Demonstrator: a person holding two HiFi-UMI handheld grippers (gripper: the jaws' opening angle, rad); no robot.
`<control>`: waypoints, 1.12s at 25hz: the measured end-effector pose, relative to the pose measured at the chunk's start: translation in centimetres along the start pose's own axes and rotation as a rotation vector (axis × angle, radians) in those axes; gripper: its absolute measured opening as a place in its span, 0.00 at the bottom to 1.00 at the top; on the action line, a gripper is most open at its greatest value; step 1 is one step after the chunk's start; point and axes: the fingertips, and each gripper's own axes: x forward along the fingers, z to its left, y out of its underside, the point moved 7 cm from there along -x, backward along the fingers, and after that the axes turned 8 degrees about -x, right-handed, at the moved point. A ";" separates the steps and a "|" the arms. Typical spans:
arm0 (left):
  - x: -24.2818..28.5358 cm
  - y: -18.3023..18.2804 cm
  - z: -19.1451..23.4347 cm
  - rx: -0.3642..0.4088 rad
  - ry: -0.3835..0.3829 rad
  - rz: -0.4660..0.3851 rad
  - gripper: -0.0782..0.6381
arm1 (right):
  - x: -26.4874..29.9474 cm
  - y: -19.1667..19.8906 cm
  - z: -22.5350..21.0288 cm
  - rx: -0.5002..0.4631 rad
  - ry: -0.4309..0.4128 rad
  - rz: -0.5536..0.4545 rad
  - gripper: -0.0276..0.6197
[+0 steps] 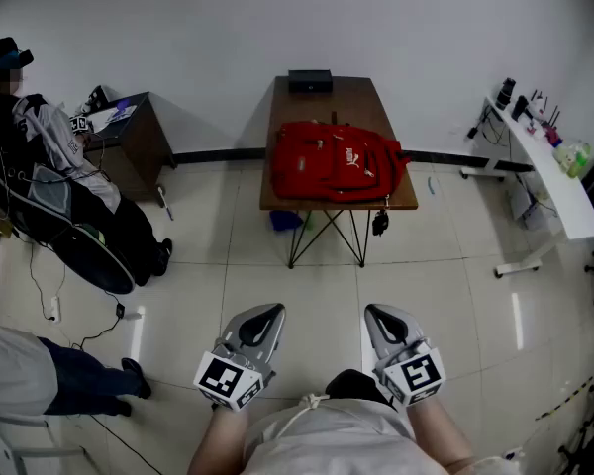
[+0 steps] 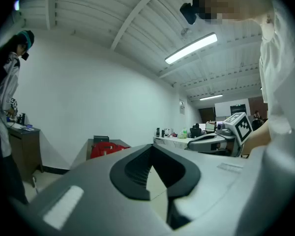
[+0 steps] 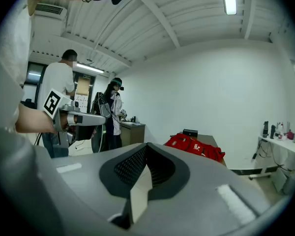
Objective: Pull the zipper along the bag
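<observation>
— Where was the bag [image 1: 335, 162]?
— Lying on the table [image 1: 346, 92] across the room, well apart from both tongs.
— And the tongs?
— The left gripper [image 1: 268, 315] and right gripper [image 1: 375, 314] hung low by the body, jaws together, nothing between them.
— How would it handle?
— Soft, light cloth, I'd judge: one should pin the fabric beside the zipper and the other pinch the pull, which was too small to make out from there

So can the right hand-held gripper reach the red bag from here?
Probably not yet. The right hand-held gripper is far from the table where the bag lies, with bare floor between. Nothing blocks the way, so stepping closer should do it.
</observation>
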 end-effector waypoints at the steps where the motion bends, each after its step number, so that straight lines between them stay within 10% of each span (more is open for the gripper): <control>1: 0.1 0.0 0.4 -0.007 -0.003 -0.002 0.12 | 0.5 -0.2 -0.1 0.002 -0.001 0.000 0.05; 12: 5.6 -0.3 6.2 -0.026 -0.028 -0.003 0.12 | 8.0 0.8 -5.3 0.081 -0.023 -0.018 0.05; 28: 27.6 -4.6 19.6 -0.032 -0.056 -0.001 0.12 | 27.5 -0.1 -25.4 0.077 -0.083 -0.023 0.05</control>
